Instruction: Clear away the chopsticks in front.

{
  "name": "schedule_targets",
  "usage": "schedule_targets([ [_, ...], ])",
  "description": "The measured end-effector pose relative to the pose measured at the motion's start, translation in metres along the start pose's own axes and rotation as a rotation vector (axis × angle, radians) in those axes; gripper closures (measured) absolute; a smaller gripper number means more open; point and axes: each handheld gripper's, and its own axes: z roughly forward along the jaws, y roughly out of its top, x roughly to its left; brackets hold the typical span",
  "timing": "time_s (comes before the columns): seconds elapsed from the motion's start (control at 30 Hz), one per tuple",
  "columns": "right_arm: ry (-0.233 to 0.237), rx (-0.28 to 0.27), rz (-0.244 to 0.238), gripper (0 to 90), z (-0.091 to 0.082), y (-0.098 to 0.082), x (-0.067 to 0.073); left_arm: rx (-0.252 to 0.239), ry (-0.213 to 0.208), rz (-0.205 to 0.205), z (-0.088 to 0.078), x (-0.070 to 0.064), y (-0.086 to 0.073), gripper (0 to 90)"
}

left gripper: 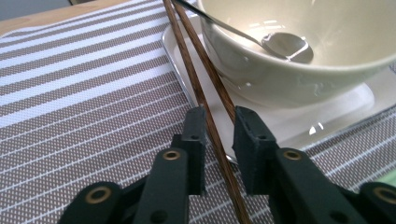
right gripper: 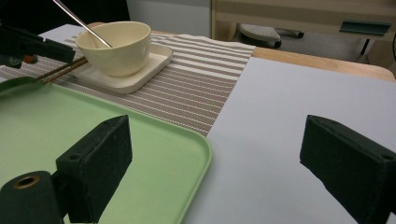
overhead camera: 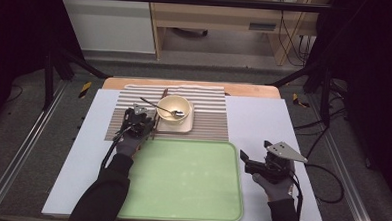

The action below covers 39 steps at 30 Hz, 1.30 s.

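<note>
The left gripper point(left gripper: 218, 122) sits low over the striped mat point(left gripper: 79, 93), its jaws a little apart with the pair of brown chopsticks point(left gripper: 205, 88) running between them; the pads stand just beside the sticks, and a sliver of gap shows on each side, so the sticks lie loose rather than pinched. The chopsticks lie on the mat along the left edge of a shallow square plate point(left gripper: 327, 116), their far ends reaching past the bowl point(left gripper: 299, 51). The cream bowl stands on that plate, with a metal spoon point(left gripper: 285, 45) resting inside it, handle leaning over the rim toward the left. In the high view the left gripper point(overhead camera: 139, 119) is just left of the bowl point(overhead camera: 174, 108), above the far left corner of the green tray point(overhead camera: 180, 190). The right gripper point(right gripper: 210, 168) hangs over the white board point(right gripper: 289, 107) beside the tray's right edge point(right gripper: 196, 149), jaws spread wide with nothing between them, well apart from the bowl.
</note>
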Motion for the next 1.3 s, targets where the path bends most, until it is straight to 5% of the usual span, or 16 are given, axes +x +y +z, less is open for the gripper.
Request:
schedule_targets([
  [0.4, 0.002, -0.003, 0.001, 9.6, -0.001, 0.000, -0.001, 0.053, 0.025, 0.006, 0.016, 0.001, 0.007, 65.9],
  [1.3, -0.006, 0.005, -0.008, 10.6, 0.001, -0.001, 0.000, 0.053, 0.017, -0.021, 0.017, 0.002, 0.005, 83.3],
])
